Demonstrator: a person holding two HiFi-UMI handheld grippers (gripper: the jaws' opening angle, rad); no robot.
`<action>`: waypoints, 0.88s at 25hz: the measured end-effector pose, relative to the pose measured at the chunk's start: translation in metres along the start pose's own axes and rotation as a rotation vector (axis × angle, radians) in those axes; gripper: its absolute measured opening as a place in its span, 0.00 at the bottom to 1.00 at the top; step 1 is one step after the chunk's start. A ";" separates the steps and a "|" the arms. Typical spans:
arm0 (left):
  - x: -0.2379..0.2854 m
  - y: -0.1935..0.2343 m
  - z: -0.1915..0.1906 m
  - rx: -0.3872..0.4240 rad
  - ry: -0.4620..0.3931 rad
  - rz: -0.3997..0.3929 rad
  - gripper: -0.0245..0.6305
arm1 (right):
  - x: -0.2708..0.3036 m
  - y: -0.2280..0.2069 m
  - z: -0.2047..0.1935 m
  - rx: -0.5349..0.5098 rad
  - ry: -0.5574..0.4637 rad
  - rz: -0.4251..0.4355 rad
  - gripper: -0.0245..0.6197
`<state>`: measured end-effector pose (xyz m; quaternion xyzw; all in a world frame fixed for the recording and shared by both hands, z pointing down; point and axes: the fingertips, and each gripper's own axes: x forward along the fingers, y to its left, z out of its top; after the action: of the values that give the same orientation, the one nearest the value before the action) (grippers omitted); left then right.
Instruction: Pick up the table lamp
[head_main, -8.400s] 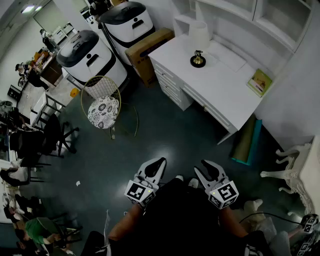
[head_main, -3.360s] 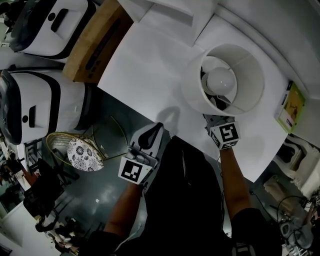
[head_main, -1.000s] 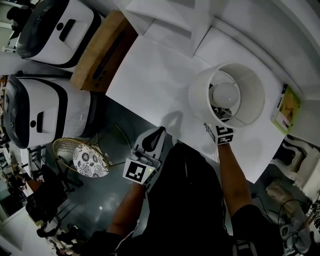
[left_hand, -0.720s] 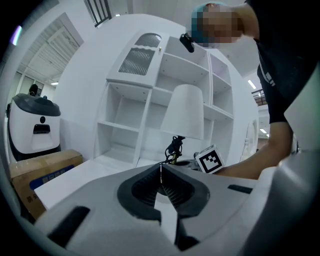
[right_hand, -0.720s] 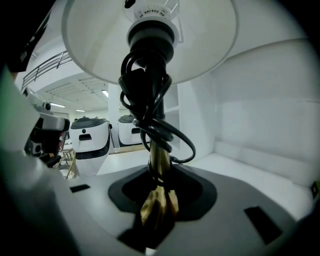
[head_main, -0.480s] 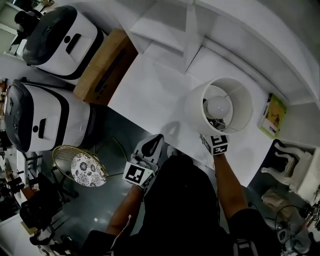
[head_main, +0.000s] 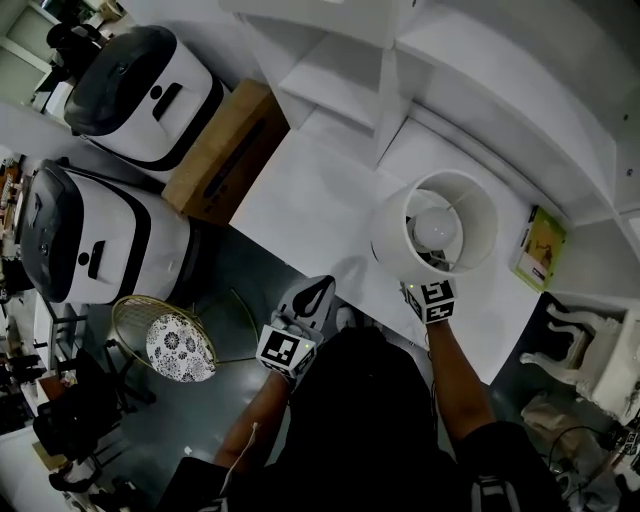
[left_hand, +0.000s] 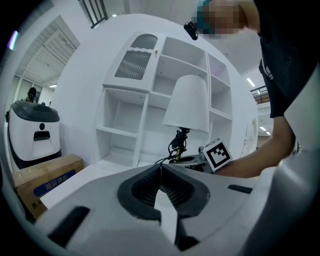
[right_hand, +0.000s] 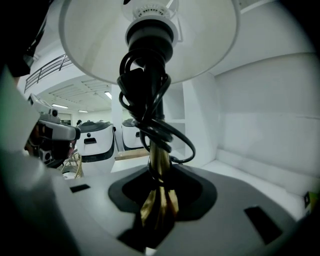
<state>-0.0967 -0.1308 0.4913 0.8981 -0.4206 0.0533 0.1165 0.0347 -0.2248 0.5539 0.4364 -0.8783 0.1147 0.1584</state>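
Note:
The table lamp has a white shade, a bulb, a brass stem and a black cord coiled round the stem. My right gripper is shut on the brass stem below the shade. In the head view the shade hides its jaws, and only its marker cube shows over the white desk. My left gripper hangs at the desk's near edge with its jaws together and nothing in them. From the left gripper view, the lamp stands to the right.
White shelves rise behind the desk. A cardboard box and two white machines stand to the left. A wire chair is on the floor at lower left. A green book lies at the desk's right end.
My right gripper has come up a little with the lamp still in it. The head view has drawn back and shows more of the shelves. My left gripper stays shut.

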 end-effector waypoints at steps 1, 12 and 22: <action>-0.001 0.001 0.003 -0.008 -0.006 0.003 0.07 | -0.001 0.002 0.003 -0.002 -0.001 0.003 0.24; -0.004 0.005 0.012 0.021 0.012 -0.001 0.07 | -0.008 0.021 0.030 0.004 -0.015 0.034 0.24; -0.009 0.019 0.023 0.021 -0.001 0.018 0.07 | -0.016 0.027 0.056 0.009 -0.032 0.041 0.24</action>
<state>-0.1170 -0.1411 0.4707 0.8956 -0.4281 0.0583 0.1062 0.0117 -0.2161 0.4942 0.4206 -0.8890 0.1147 0.1400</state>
